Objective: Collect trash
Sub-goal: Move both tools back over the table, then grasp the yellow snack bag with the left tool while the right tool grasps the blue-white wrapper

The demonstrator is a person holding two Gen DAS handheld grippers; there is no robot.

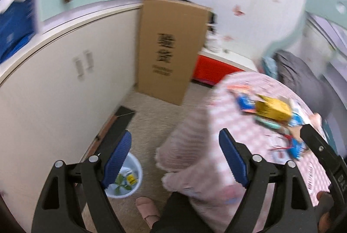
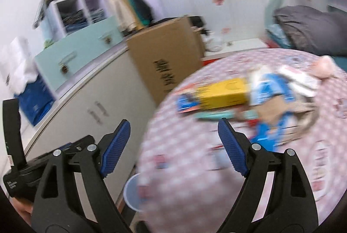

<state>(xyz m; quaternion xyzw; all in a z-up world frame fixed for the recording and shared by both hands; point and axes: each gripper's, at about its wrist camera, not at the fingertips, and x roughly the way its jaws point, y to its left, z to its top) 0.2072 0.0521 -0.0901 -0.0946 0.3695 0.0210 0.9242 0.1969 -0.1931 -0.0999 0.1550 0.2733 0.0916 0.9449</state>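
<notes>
While our left gripper (image 1: 174, 151) and right gripper (image 2: 173, 139) gape wide and empty, the wrappers (image 2: 266, 92) wait mid-table (image 2: 184, 163), the waste bin (image 1: 138, 168) handy on the floor beside it.

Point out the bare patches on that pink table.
Free: the near part of the tablecloth, between the table's edge and the litter. Crowded: the middle, where the yellow box, blue wrappers and cardboard scraps pile together.
</notes>
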